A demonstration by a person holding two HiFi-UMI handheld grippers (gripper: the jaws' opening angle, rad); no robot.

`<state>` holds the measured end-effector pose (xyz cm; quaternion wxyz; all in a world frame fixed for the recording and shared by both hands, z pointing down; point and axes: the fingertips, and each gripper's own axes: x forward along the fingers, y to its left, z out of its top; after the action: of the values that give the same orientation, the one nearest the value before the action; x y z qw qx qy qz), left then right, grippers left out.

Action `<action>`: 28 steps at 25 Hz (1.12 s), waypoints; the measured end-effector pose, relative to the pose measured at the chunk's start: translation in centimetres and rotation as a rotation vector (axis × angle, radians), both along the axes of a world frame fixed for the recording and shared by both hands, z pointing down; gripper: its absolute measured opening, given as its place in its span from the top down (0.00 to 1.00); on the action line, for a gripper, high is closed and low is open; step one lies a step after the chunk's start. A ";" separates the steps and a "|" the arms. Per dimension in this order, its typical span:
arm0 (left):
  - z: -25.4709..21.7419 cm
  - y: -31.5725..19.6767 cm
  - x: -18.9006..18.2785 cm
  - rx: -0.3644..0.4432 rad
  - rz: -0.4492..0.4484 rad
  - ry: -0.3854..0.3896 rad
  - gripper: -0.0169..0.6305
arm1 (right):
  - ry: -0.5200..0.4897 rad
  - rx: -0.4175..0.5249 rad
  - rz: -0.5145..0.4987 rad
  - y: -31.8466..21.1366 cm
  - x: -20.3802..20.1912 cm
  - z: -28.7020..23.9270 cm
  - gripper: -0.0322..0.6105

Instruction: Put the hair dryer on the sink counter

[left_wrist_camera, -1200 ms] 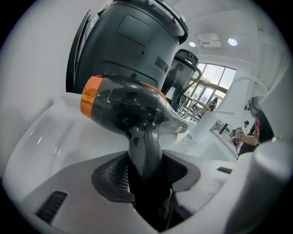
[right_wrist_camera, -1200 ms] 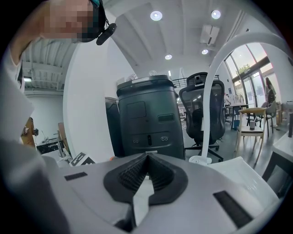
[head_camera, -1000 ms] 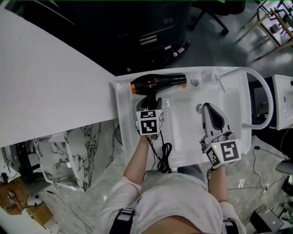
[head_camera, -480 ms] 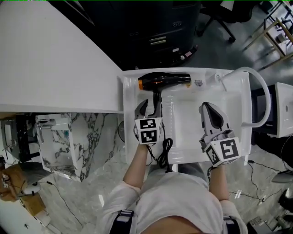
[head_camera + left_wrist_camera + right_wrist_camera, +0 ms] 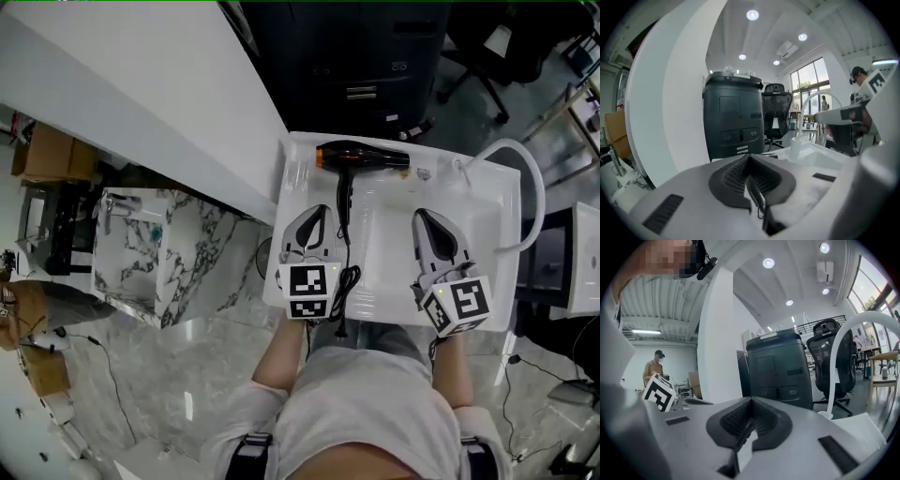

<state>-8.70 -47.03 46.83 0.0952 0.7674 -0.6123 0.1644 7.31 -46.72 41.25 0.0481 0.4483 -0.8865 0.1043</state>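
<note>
**On the sink counter: dryer set down, grippers to be drawn clear**

Along the far edge of the sink counter (image 5: 389, 281) the hair dryer (image 5: 361, 157) is seen lying flat, held by neither gripper. The placing is judged done, so the step in hand is the withdrawal.

The left gripper (image 5: 317, 212) is just beside the handle, on its left. Its jaws have just been closing and are now pressed together with nothing between them. The right gripper (image 5: 422, 217) is well apart from the dryer, over the right half of the counter. Its jaws are likewise together and nothing is held.

The cord (image 5: 342, 286) is looped beside the left gripper and is run over the near edge. The left gripper should therefore be drawn straight back toward the near edge and kept left of the cord. A snagged loop could drag the dryer off its place, and the handle should not be brushed.

The barrel's long axis is laid parallel to the far edge. Its orange end is turned toward the far-left corner and its black end toward the right. The black end is judged to be the nozzle. The handle is pointed toward the near edge.
</note>
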 end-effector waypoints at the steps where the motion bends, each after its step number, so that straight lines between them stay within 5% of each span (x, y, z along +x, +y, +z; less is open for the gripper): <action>1: -1.2 0.8 0.3 0.023 0.000 0.014 0.95 | -0.004 0.008 -0.014 0.5 0.0 -0.3 0.93; 15: -10.3 9.9 5.1 0.223 0.025 0.137 0.95 | -0.031 0.087 -0.132 6.8 1.4 -3.9 0.93; 28: -11.7 10.9 8.4 0.262 0.061 0.163 0.95 | 0.000 0.151 -0.190 8.7 2.8 -5.4 0.94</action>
<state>-0.27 -36.16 35.15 0.0385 0.8023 -0.5953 0.0231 10.10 -38.00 35.83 0.0238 0.3647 -0.9303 0.0320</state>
